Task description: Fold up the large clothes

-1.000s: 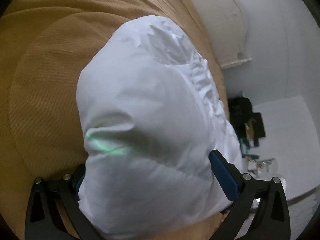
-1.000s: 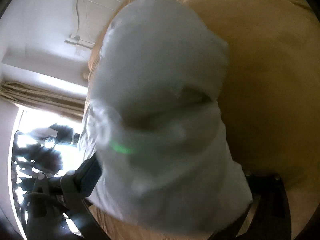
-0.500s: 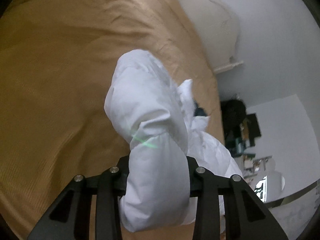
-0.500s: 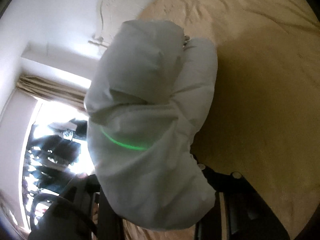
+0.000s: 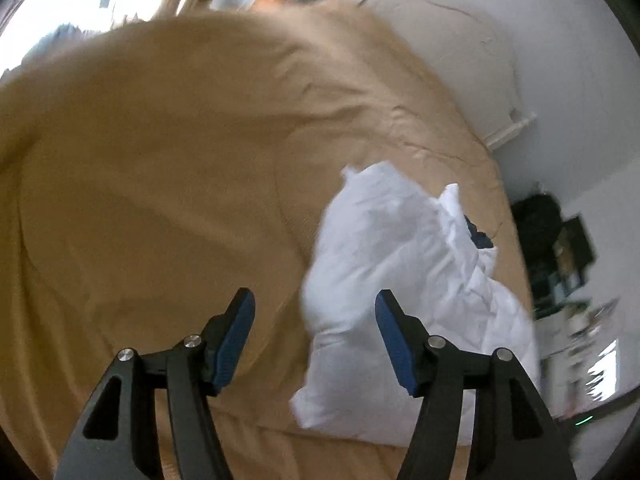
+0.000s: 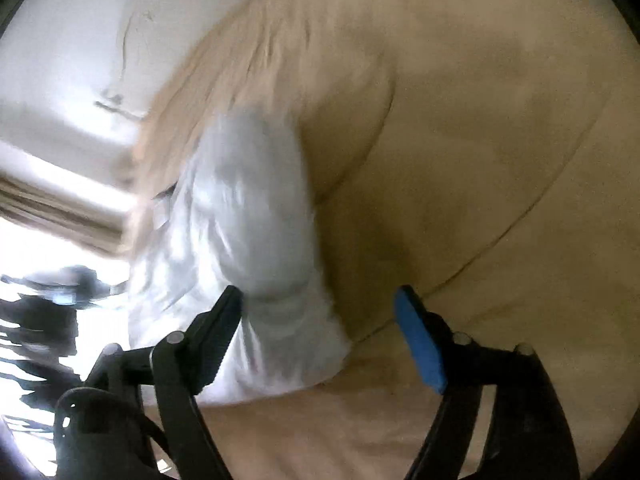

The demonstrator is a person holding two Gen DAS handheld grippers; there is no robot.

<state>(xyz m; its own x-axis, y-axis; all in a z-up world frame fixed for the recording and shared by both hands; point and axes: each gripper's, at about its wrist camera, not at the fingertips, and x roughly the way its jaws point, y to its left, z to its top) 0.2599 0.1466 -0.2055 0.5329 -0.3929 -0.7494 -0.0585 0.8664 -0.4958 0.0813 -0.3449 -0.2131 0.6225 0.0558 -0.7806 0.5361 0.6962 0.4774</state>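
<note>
A white garment [image 5: 400, 280] lies bunched in a heap on the tan bedspread [image 5: 140, 180], near the bed's edge. My left gripper [image 5: 312, 316] is open and empty, just left of the heap and above the bedspread. In the right wrist view the same white garment [image 6: 248, 240] lies ahead and to the left. My right gripper [image 6: 320, 308] is open and empty, with its left finger beside the garment's near end. Both views are blurred by motion.
The tan bedspread [image 6: 480, 140] covers the whole bed. A white wall [image 5: 540, 40] stands beyond the bed. Dark clutter [image 5: 560, 248] sits on the floor by the bed's edge. A bright window with curtains [image 6: 40, 208] is at the left.
Both grippers were shut on the white garment and held it up. Now both are open and the garment has dropped onto the bed. Both grippers have pulled back from it.
</note>
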